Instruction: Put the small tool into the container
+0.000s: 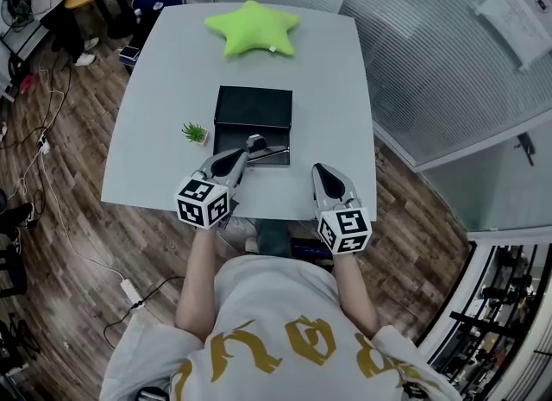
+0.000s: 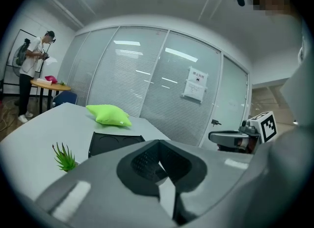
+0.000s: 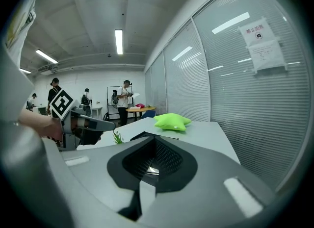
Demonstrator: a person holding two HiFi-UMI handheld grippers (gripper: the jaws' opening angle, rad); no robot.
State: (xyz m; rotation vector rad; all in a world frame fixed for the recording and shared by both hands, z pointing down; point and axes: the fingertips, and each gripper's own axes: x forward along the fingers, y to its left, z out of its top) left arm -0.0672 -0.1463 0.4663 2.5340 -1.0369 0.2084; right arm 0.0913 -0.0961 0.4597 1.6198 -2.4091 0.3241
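Both of your grippers hover over the near edge of the table [image 1: 164, 72]. The left gripper [image 1: 244, 156] has its jaws together and nothing between them; its own view shows no tool in there. The right gripper [image 1: 321, 171] is the same, jaws closed and empty, hanging just right of the black container [image 1: 253, 102].

The small tool [image 1: 267, 148] lies at the near end of that container, right off your left gripper's tip. It has a rounded grey head on the left and a thin handle running right. Whether it sits on the rim or already inside, I can't tell from up here.

It looks like metal: stiff, light and probably slick, so it won't bend but it could skid or twist in the pads. You'd need to open the left jaws first, then take the handle across its thin width, close to the head, where it should balance best. The little plant [image 1: 195, 133] stands just left of the container, so swing clear of it.
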